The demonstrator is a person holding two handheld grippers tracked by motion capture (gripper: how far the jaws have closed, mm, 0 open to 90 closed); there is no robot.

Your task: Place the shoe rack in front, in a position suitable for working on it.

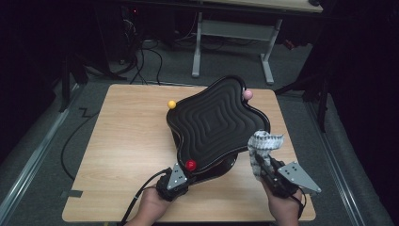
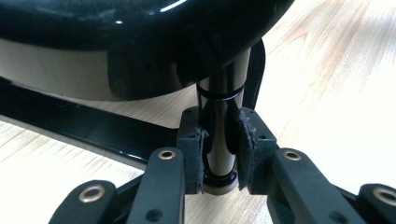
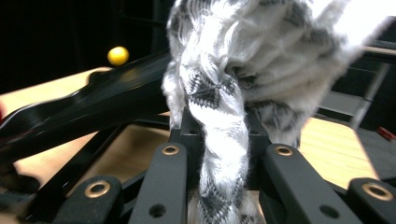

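A wavy-edged black tray (image 1: 214,125) with ridged concentric lines sits tilted on a stand in the middle of the pale wooden worktop (image 1: 127,141), right of centre in the high view, and both hands come up from the bottom edge toward it. The left claw (image 1: 181,175), at the lower middle of that frame just below the tray's near corner, is clamped tight on a slim black-and-cream post (image 2: 219,140) under the tray; in the left gripper view the two padded jaws press that post from either side, with the tray's glossy underside looming across the top of the frame. The right claw (image 1: 264,165), at the lower right of the high view, grips a bunched grey-and-white patterned cloth (image 1: 264,143) (it looks like a knitted rag) that stands up above the jaws, just beside the tray's right edge; whether it touches the rim I cannot tell. In the right gripper view the cloth (image 3: 224,107) is pinched between the nearly closed jaws and billows over the upper half. Three small balls mark the tray's corners: a red ball (image 1: 190,165) at the near corner beside the left claw, a yellow ball (image 1: 172,104) at the left corner, and a pink ball (image 1: 247,94) at the far right corner.
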